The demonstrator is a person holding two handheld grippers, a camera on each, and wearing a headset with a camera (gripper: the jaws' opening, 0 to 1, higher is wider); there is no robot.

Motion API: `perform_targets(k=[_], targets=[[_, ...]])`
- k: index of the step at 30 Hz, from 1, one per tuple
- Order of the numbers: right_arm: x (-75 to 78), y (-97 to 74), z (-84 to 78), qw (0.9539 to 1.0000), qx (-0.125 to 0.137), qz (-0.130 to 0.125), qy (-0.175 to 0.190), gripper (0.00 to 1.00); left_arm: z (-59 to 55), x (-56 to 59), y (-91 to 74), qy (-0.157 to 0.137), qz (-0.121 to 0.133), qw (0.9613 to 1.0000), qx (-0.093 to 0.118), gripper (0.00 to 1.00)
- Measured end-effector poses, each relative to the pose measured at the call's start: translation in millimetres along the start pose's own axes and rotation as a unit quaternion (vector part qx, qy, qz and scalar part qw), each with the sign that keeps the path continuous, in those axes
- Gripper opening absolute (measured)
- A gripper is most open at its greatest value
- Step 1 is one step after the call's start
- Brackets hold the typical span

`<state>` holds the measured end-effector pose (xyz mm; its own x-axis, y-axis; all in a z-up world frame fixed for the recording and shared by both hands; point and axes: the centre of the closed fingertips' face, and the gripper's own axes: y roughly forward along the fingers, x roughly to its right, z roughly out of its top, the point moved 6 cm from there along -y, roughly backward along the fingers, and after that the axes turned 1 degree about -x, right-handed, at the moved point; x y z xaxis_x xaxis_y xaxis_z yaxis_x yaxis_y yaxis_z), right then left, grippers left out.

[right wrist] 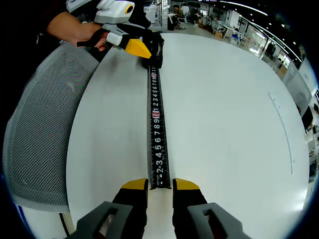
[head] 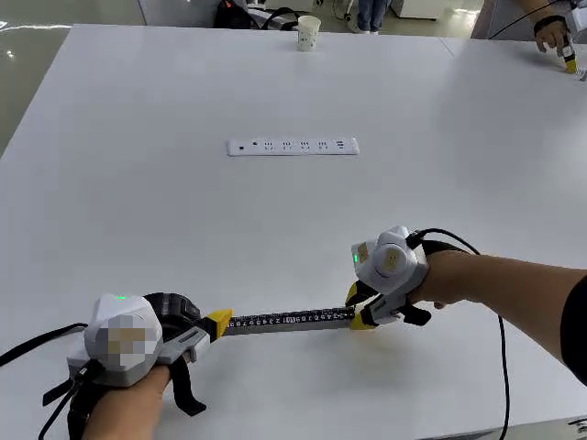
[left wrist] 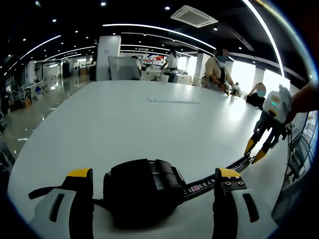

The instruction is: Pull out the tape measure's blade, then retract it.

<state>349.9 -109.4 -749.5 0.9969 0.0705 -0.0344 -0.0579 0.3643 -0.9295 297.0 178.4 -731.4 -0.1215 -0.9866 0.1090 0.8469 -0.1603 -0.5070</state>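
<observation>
The black tape measure case lies on the white table at the near left, with my left gripper shut on it. In the left gripper view the case sits between the yellow-tipped fingers. The blade is drawn out to the right, flat along the table. My right gripper is shut on its end. The right gripper view shows the numbered blade running away from my right gripper to the case and the left gripper.
A white power strip lies mid-table and a paper cup stands at the far edge. Another person's hand works at the far right. A grey mesh chair back stands by the table's near edge.
</observation>
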Motion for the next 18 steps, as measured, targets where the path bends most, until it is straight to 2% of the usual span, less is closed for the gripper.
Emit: perform_targets(k=[5, 6, 7, 9, 13, 15, 18], targets=[[1.3, 1.3, -1.7, 1.0, -0.002, -0.002, 0.005, 0.13, 2.2, -0.3, -0.6, 0.0, 0.0, 0.9999, 0.012, 0.98], [1.0, 1.6, -1.8, 1.0, -0.003, -0.004, 0.003, 0.12, 2.1, -0.5, -0.7, 0.001, 0.0, 0.9999, 0.012, 0.97], [1.3, 2.2, -1.4, 0.9998, -0.009, -0.008, -0.013, 0.12, 2.1, -1.0, -0.8, -0.001, 0.001, 0.9999, 0.013, 0.95], [-1.1, 3.2, 0.1, 0.9997, -0.015, -0.014, -0.013, 0.11, 1.5, -1.2, -0.5, -0.005, 0.002, 0.9999, 0.013, 0.94], [-0.7, 3.1, -0.6, 0.9997, -0.017, -0.018, 0.003, 0.11, -0.1, 0.3, 1.6, -0.023, 0.0, 0.9996, 0.013, 0.92], [-0.9, 3.3, -0.3, 0.9996, -0.019, -0.018, 0.005, 0.11, -0.6, 1.2, 1.2, -0.014, 0.004, 0.9999, 0.01, 0.89], [-0.4, 3.2, 0.1, 0.9996, -0.023, -0.017, 0.007, 0.11, -3.3, 0.2, 1.8, -0.018, 0.007, 0.9998, 0.0, 0.84]])
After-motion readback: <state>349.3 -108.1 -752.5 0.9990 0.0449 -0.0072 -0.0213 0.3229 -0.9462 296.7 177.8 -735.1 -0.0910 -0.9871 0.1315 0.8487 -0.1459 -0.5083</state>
